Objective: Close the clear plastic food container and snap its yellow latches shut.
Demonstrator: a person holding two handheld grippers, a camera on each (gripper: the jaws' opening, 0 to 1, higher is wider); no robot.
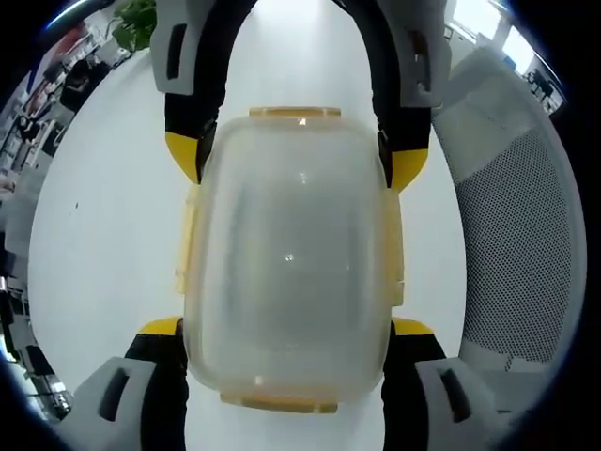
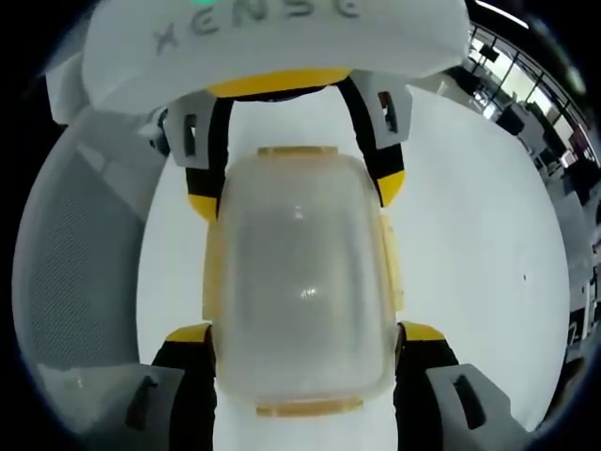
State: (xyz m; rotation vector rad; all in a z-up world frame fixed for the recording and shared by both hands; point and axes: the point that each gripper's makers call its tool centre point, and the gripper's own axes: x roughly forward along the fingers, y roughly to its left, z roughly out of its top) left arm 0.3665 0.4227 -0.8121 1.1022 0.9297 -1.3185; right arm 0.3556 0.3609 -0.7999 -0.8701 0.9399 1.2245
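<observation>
A clear plastic food container (image 1: 291, 254) (image 2: 300, 282) lies on the white table (image 1: 94, 235) with its lid on. Yellow latches sit on its long sides (image 1: 184, 246) (image 2: 390, 263) and on its ends (image 1: 294, 114) (image 2: 308, 407). My left gripper (image 1: 286, 329) holds the near end in the left gripper view, its yellow-tipped jaws pressed against both sides. My right gripper (image 1: 296, 162) grips the opposite end facing it. In the right gripper view, the right gripper (image 2: 305, 334) clasps the near end and the left gripper (image 2: 296, 193) the far end.
A white mesh chair (image 1: 526, 235) (image 2: 75, 244) stands beside the table. A green plant (image 1: 136, 23) and office clutter lie beyond the table's far edge. Bare white table surface (image 2: 488, 235) spreads on the other side of the container.
</observation>
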